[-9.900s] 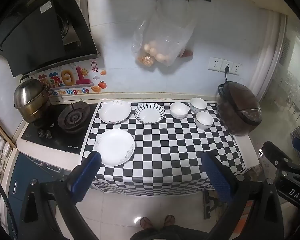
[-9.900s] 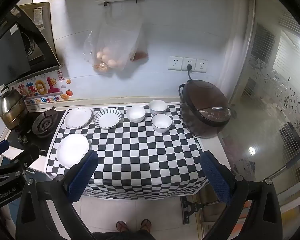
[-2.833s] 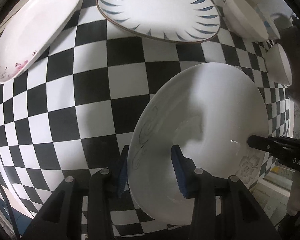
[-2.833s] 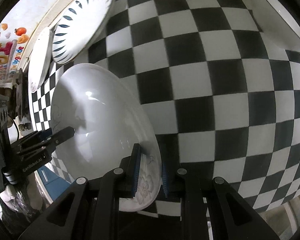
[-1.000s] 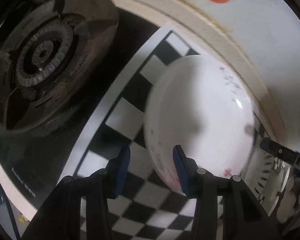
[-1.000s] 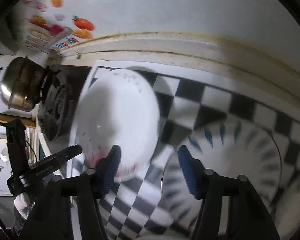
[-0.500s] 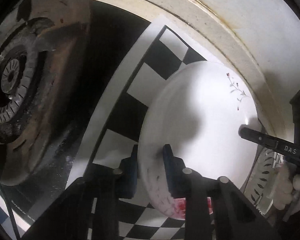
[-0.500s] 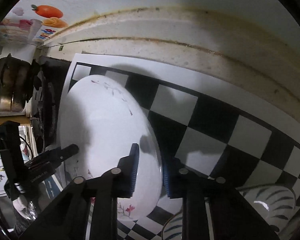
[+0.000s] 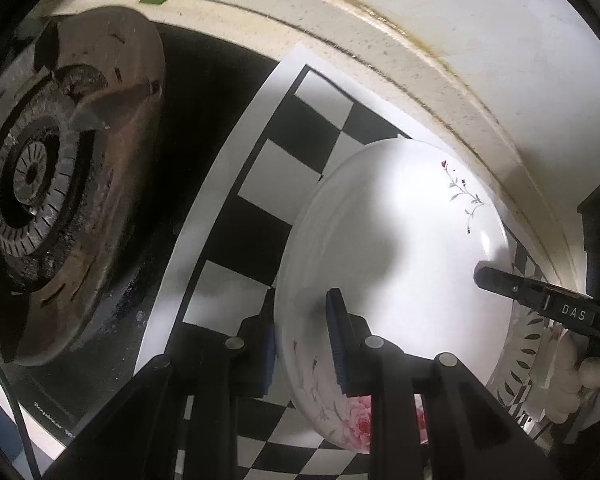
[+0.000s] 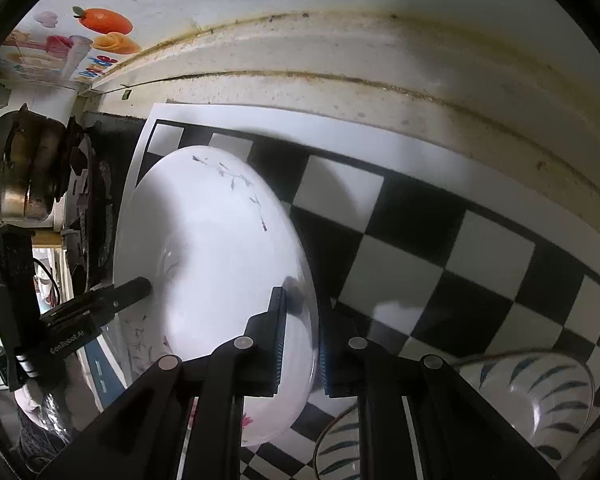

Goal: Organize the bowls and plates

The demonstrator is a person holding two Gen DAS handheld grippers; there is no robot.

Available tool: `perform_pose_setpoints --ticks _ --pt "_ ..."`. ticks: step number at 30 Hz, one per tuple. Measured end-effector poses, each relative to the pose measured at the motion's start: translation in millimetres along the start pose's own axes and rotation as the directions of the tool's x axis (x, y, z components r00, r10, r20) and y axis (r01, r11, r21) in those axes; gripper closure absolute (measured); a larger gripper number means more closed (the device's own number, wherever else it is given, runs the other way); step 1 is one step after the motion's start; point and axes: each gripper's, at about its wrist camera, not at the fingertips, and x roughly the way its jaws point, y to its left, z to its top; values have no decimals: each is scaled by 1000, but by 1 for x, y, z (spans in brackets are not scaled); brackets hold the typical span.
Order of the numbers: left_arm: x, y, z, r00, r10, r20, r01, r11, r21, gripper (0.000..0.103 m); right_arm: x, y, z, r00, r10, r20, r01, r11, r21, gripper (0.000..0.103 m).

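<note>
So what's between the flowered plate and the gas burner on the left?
Only checkered mat, then black stovetop, lie between the flowered plate and the gas burner. The left wrist view shows it best.

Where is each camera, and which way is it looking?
Left wrist: sits on the left gripper, looking down at the plate beside the burner; the gloved right hand shows.
Right wrist: sits on the right gripper, looking down at the plate's other edge.
Both see the plate, each other's gripper, and the checkered mat.
</note>
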Motion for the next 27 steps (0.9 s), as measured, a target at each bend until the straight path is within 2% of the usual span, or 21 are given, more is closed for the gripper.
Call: perform_pose_setpoints --ticks 13,20,27 --pt "-47 -33 -30 998 -30 50 25 995 93 83 -58 1 -46 996 37 79 -37 999 -2 89" --pt "-68 -62 -63 997 -45 58 34 984 173 83 -91 -20 -101 990 63 128 -69 997 45 89" --pt "-65 -102 -106 998 -50 30 40 961 272 82 -122 -47 -169 982 53 182 -74 991 113 89"
